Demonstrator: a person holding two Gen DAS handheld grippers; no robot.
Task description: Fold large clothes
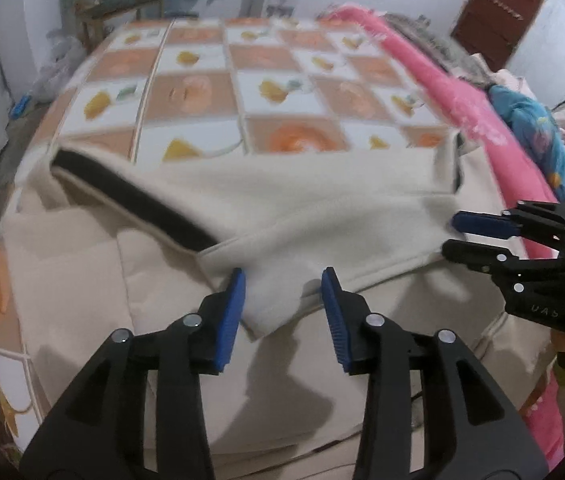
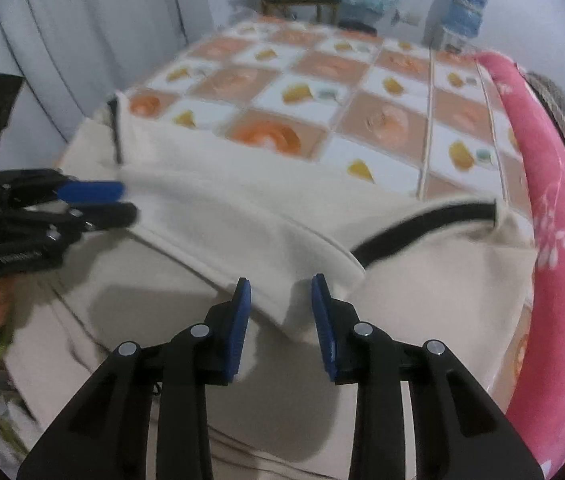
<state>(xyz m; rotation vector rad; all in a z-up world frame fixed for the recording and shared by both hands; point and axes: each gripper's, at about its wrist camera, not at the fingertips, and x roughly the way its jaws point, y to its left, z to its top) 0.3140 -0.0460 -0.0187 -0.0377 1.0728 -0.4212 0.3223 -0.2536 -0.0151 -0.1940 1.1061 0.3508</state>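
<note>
Cream garment (image 1: 282,208) spread on bed (image 1: 202,80), folded flap toward 12 o'clock. Left gripper (image 1: 283,312) and right gripper (image 2: 280,308): jaws part open, straddling hem, not pinching. Soft, floppy, light; grip hem corners.

Brightness: moderate, even indoor light; cool bluish cast on the walls.
Light source: not in view; appears to fall from above.
Shadows: soft dark patches on the cream garment (image 1: 290,208) directly below each gripper.
Glare: small bright spots on the metal pins of the black arms only.
Blur: motion smear across the patterned bedspread (image 1: 210,92), the garment edges and the far room.
Sharpest: the near jaws.
Distortion: strong fisheye bending; black vignette at corners.
</note>
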